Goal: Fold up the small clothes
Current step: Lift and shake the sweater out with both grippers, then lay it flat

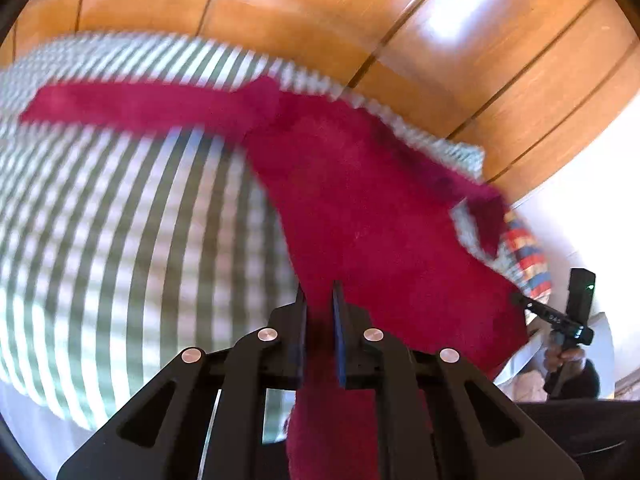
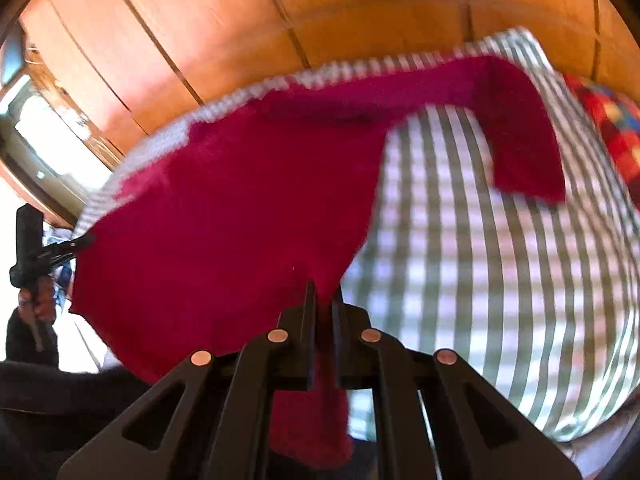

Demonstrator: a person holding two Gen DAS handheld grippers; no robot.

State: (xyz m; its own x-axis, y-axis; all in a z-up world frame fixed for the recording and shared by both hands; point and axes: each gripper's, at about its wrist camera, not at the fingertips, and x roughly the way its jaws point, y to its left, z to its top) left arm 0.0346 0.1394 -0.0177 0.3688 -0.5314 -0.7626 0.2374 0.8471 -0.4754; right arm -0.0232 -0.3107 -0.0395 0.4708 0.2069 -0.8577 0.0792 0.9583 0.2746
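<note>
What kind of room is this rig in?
Probably a home room, perhaps a bedroom. A green-and-white checked cloth covers a soft, rounded surface, wood panelling runs behind it, and a colourful patterned fabric lies at the edge. Both grippers hold a red garment.

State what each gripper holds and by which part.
Both hold the red sweater: left gripper and right gripper each shut on its edge.

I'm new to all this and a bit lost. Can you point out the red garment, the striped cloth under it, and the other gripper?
red garment [image 1: 360,208], left wrist view, middle of its body.
striped cloth [image 1: 120,220], left wrist view, bare striped area.
right gripper [image 1: 520,299], left wrist view, tip pinching the garment's edge.
</note>
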